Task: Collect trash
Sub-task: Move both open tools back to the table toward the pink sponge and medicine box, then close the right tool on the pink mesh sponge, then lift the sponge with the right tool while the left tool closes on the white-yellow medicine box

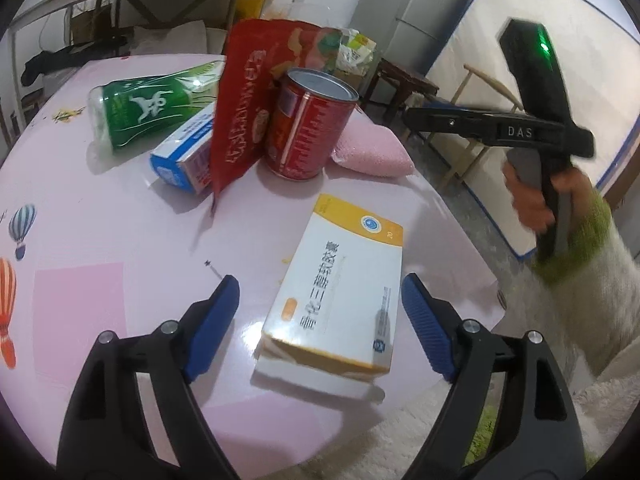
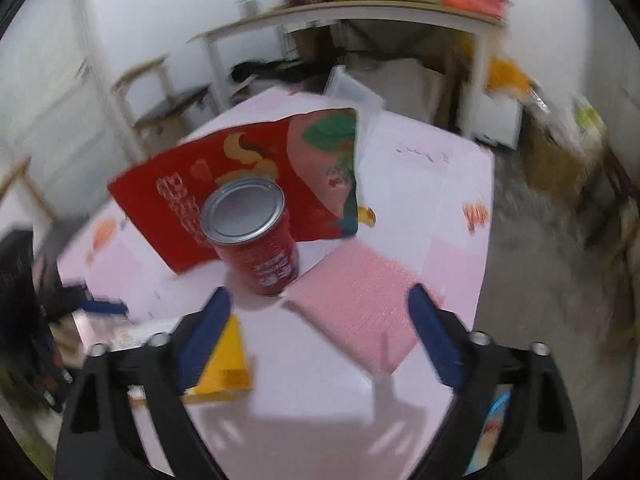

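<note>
My left gripper (image 1: 320,300) is open, its blue pads on either side of a white and yellow medicine box (image 1: 340,292) lying on the pink table (image 1: 120,220). Behind the box stand a red can (image 1: 310,124), a red snack bag (image 1: 244,108), a blue and white carton (image 1: 184,156) and a green bottle (image 1: 152,104) on its side. My right gripper (image 2: 320,316) is open and empty above the table, near the red can (image 2: 252,236), the snack bag (image 2: 264,172) and a pink bubble mailer (image 2: 360,304). The right view is blurred.
The pink mailer (image 1: 372,152) lies at the table's right edge. The right hand-held gripper body (image 1: 532,120) hovers right of the table. A shelf table (image 2: 360,12), chairs (image 2: 160,100) and a fridge (image 1: 424,8) stand around. The yellow box corner (image 2: 228,364) shows below the right gripper's left finger.
</note>
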Demonstrator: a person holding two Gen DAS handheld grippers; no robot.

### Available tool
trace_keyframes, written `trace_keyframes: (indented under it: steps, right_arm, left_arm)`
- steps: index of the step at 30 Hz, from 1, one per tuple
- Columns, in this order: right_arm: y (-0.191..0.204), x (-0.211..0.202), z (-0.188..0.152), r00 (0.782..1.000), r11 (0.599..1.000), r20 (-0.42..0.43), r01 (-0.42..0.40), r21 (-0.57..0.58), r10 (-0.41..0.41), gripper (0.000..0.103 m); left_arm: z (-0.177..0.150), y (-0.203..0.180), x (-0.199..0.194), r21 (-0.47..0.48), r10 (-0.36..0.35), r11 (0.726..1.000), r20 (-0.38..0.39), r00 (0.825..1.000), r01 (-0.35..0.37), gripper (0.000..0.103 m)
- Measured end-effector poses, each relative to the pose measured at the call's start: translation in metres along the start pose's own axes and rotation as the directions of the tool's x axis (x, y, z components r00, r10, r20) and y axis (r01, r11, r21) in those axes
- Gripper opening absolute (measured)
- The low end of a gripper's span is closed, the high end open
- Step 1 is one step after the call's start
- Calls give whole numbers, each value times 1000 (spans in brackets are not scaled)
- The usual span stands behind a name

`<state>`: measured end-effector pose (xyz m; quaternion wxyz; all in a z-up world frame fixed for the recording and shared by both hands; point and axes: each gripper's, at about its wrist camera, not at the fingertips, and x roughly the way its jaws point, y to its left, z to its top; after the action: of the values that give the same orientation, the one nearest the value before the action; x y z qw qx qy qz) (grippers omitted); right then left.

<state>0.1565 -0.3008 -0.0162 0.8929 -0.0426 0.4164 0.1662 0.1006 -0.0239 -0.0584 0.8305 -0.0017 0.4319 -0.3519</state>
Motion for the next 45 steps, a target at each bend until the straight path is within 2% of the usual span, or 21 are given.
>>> trace_keyframes:
  steps: [3, 4, 6, 9, 12, 13, 20, 22, 24, 28, 35, 37, 38, 43, 45]
  right_arm:
    - [-14, 22, 15, 997, 994, -72, 2, -105, -9, 92]
    - [-22, 33, 22, 995, 993, -98, -25, -115, 13, 92]
    - [-33, 46, 26, 988, 993, -127, -93, -76, 83, 92]
    - [-60, 73, 33, 966, 979, -160, -194, 64, 202, 92]
    - [-80, 88, 28, 949, 959, -184, -223, 178, 255, 92]
    - [-85, 89, 22, 936, 943, -194, -250, 218, 293, 92]
    - [-68, 60, -16, 899, 913, -221, -322, 250, 378, 92]
    - [-60, 50, -24, 911, 930, -229, -296, 218, 344, 92]
    - [-52, 44, -26, 936, 956, -234, -223, 188, 265, 92]
    - [-35, 49, -20, 961, 987, -233, -133, 87, 150, 92]
    - [-25, 75, -22, 951, 998, -305, -66, -16, 58, 91]
    - [-26, 73, -22, 953, 999, -302, -45, -26, 35, 86]
    - [-25, 72, -25, 953, 999, -301, -37, -21, 29, 82]
    - [-34, 59, -33, 956, 998, -293, 7, 68, 13, 80]
    - [-23, 48, -46, 957, 995, -289, 32, 94, -3, 80]
  left_arm:
    - [4, 1, 5, -1, -6, 1000, -14, 1000, 6, 79]
    - [5, 2, 7, -6, -6, 1000, -19, 1000, 6, 79]
    - [5, 4, 7, -14, -4, 1000, -27, 1000, 3, 79]
    - [5, 6, 10, -29, -3, 1000, -39, 999, 1, 79]
    - [5, 7, 12, -35, -7, 999, -52, 999, 5, 79]
    - [5, 7, 12, -34, -6, 999, -55, 998, 4, 79]
    - [7, 5, 14, -38, -27, 999, -65, 997, 25, 79]
    - [7, 3, 16, -30, -22, 999, -70, 997, 20, 79]
    - [9, 1, 17, -18, -12, 1000, -70, 997, 11, 79]
    - [12, -5, 22, 3, 12, 1000, -82, 997, -11, 81]
    - [13, -13, 33, 36, 51, 998, -120, 992, -47, 83]
    - [14, -15, 35, 29, 46, 999, -127, 991, -43, 84]
    - [15, -16, 36, 30, 47, 999, -129, 991, -43, 84]
    - [22, -22, 43, 65, 62, 997, -138, 989, -53, 84]
    - [23, -25, 47, 77, 62, 996, -149, 987, -51, 84]
